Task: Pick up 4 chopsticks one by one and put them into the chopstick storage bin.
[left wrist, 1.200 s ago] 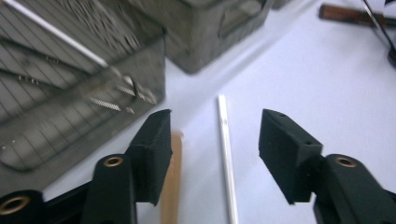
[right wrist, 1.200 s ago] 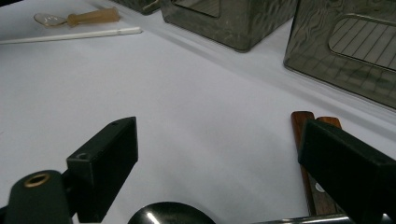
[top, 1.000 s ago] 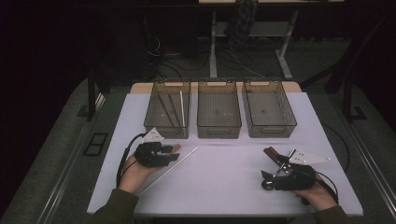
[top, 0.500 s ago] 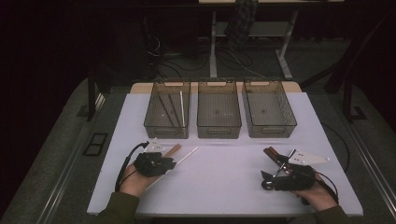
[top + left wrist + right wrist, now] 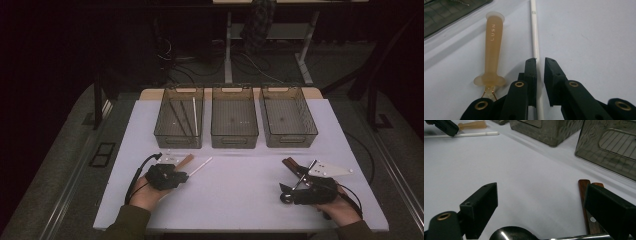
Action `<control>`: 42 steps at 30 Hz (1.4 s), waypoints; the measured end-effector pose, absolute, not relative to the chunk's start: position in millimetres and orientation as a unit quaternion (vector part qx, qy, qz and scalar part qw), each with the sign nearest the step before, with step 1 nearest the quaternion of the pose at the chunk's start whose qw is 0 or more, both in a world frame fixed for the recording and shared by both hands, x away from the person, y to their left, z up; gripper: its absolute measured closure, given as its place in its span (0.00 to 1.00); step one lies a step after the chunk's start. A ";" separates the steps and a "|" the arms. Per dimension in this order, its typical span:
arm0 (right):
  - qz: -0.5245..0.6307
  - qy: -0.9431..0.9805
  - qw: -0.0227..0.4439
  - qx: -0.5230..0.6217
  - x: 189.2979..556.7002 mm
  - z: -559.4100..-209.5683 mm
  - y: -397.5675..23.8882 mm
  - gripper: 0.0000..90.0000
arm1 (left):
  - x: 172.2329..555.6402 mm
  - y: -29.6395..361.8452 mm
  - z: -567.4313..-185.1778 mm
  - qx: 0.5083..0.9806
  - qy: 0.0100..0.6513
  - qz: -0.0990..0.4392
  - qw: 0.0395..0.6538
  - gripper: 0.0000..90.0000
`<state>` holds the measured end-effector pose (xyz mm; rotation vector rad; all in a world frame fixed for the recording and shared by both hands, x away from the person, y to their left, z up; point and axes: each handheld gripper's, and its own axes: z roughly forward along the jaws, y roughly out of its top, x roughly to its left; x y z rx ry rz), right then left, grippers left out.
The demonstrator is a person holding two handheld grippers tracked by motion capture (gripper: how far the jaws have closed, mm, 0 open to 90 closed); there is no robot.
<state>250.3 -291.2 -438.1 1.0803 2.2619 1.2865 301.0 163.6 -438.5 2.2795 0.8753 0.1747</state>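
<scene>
From the high view I have the left hand-held gripper point(image 5: 176, 176) low on the desk point(image 5: 240, 200), its jaws having just been closing around the near end of a thin white stick point(image 5: 199, 166) that runs away from it up and to the right; a tan handled tool point(image 5: 184, 161) lies just beside the stick on the far-left side of the jaws. Beyond the left hand-held gripper stand three dark mesh baskets in a row, the left basket point(image 5: 179, 141) already holding a few long thin items, which I judge is why the stick is being picked up: it looks bound for there. The right hand-held gripper point(image 5: 292, 187) rests well apart on the right, over a clutter of utensils with a wooden-handled piece point(image 5: 292, 165) just ahead of it. In the left gripper view, the left hand-held gripper point(image 5: 540, 62) has its two black jaws drawn nearly together with the white stick point(image 5: 535, 37) passing straight between them, so I read it as clamped on the stick, gripped near one end so the length points forward. The tan tool point(image 5: 492, 47) lies parallel, left of the jaws and untouched. In the right gripper view, the right hand-held gripper point(image 5: 544, 202) stands with jaws wide apart and bare desk between them; a dark spoon bowl point(image 5: 511, 235) sits below them, and the wooden handle point(image 5: 584, 192) lies against the inner side of the right jaw, not pinched.
</scene>
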 end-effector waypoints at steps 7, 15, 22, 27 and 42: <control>0.451 0.792 0.161 0.379 250.5 -438.4 -291.0 0.13 | 300.3 162.0 -440.6 0.878 0.334 0.075 0.334 0.91; 0.450 0.793 0.161 0.378 250.3 -438.5 -290.4 0.13 | 300.0 161.5 -440.9 0.877 0.337 0.074 0.334 0.93; 0.450 0.792 0.161 0.378 250.4 -438.4 -290.4 0.13 | 301.4 161.6 -440.1 0.879 0.337 0.070 0.331 0.94; 0.450 0.792 0.162 0.378 250.4 -438.1 -291.1 0.13 | 301.9 161.6 -439.9 0.878 0.337 0.068 0.332 0.94; 0.451 0.792 0.161 0.378 250.4 -437.8 -291.2 0.13 | 301.2 163.4 -429.1 0.872 0.332 0.075 0.352 0.94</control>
